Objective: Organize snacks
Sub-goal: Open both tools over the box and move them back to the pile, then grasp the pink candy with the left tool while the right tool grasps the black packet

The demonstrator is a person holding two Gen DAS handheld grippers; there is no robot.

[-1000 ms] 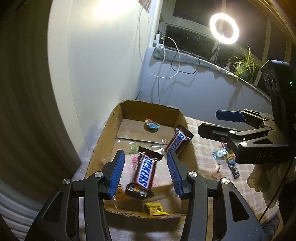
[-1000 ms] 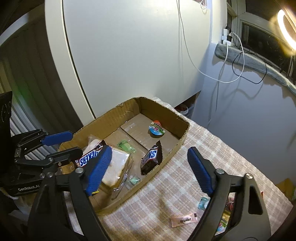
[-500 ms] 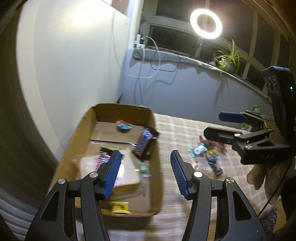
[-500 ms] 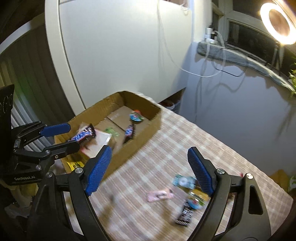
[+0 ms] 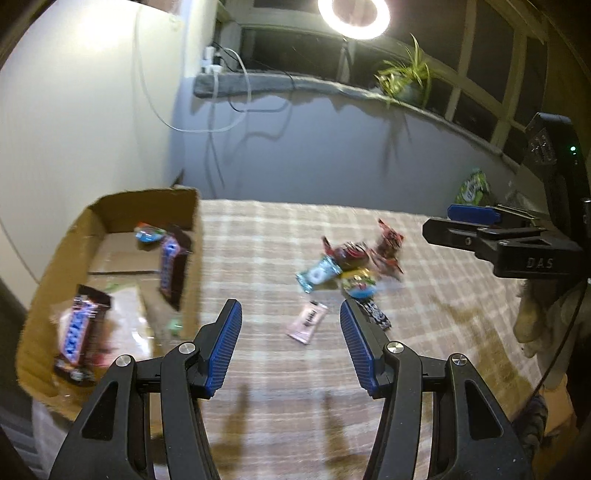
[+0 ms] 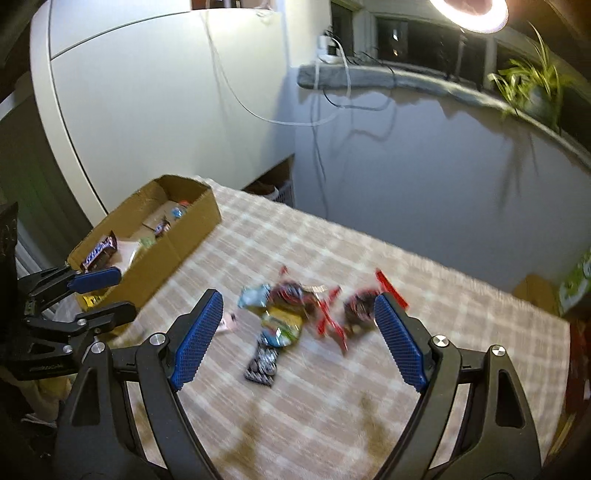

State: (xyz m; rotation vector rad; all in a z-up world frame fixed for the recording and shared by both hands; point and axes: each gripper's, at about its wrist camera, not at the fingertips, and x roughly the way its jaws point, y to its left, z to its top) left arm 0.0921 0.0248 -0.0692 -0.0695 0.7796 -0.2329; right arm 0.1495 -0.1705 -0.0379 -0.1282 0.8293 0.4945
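Observation:
A cardboard box (image 5: pixel 192 236) at the table's left holds two Snickers bars (image 5: pixel 79 328), a clear packet and small sweets; it also shows in the right wrist view (image 6: pixel 173 243). A heap of loose snacks (image 5: pixel 351 266) lies mid-table, with a pink sachet (image 5: pixel 308 321) and a dark bar (image 5: pixel 376 314) nearer me. My left gripper (image 5: pixel 290 345) is open and empty above the cloth, just before the pink sachet. My right gripper (image 6: pixel 297 339) is open and empty over the heap (image 6: pixel 291 314); it also shows at the right of the left wrist view (image 5: pixel 461 225).
A checked cloth (image 5: pixel 424 332) covers the table. A grey wall and window ledge with cables, a ring light (image 5: pixel 352 14) and a plant (image 5: pixel 404 79) stand behind. A green packet (image 5: pixel 472 190) lies at the far right edge.
Both grippers have swung right, away from the box and toward the loose snack heap. The box has slid to the left of both views. Both stay open and empty.

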